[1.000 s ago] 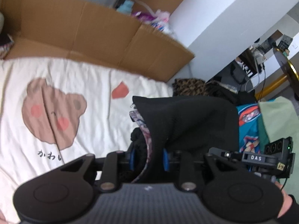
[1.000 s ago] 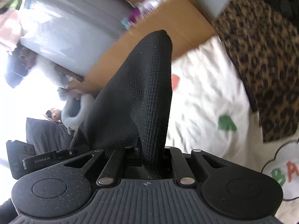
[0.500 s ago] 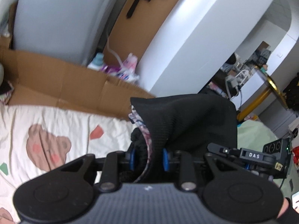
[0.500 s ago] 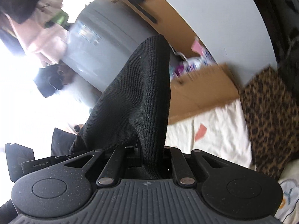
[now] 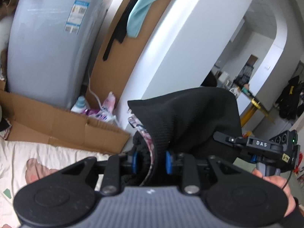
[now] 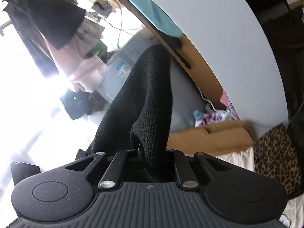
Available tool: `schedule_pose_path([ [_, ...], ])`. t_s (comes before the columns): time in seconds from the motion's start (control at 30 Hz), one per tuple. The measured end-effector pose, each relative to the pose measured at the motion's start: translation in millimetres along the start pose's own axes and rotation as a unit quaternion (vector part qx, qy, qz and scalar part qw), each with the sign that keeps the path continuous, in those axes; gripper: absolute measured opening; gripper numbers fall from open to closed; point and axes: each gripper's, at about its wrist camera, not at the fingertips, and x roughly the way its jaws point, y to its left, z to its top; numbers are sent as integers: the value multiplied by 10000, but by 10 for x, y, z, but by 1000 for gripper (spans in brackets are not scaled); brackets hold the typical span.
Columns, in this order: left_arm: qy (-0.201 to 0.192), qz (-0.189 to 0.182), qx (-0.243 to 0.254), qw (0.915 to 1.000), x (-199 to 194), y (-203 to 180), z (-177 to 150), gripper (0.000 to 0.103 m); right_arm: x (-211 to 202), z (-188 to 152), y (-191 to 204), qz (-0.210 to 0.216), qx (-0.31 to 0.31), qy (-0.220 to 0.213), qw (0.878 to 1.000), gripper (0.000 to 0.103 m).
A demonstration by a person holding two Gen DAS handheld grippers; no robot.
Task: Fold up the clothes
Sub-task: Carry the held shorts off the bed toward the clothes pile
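Observation:
A black knit garment (image 5: 190, 117) with a patterned pink lining fills the centre of the left wrist view. My left gripper (image 5: 152, 160) is shut on a thick bunch of it between blue pads. In the right wrist view another part of the same black garment (image 6: 146, 102) rises as a tall fold, and my right gripper (image 6: 150, 152) is shut on its edge. The right gripper's body (image 5: 266, 148), held by a hand, shows at the right of the left wrist view. Both grippers are lifted well above the cream bedsheet (image 5: 38, 157).
A flattened cardboard box (image 5: 57, 125) borders the bedsheet. Behind it stand a grey appliance (image 5: 49, 47), bottles and packets (image 5: 98, 110), and a white curved wall (image 5: 180, 43). A leopard-print cloth (image 6: 275, 155) lies at the right. Clothes hang above.
Both grippers have risen a long way with the black garment still clamped. The bedsheet has dropped to the bottom of both views, and the appliance and wall now fill the background.

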Motion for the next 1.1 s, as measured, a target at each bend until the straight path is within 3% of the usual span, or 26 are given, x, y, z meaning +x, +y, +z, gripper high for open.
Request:
schedule_pose_path([
  [0.27, -176, -285, 80, 9994, -17, -303, -65, 29, -497, 304, 278, -215, -463, -33, 9987, 7],
  [0.43, -130, -377, 143, 9991, 38, -344, -111, 29, -641, 221, 210, -267, -526, -63, 9982, 7],
  [0.73, 39, -567, 30, 9984, 331, -323, -373, 29, -631, 63, -136, -587, -551, -102, 9967, 7],
  [1.1, 225, -919, -346, 9949, 1138, -236, -711, 29, -582, 27, -794, -1102, -677, -252, 9913, 7],
])
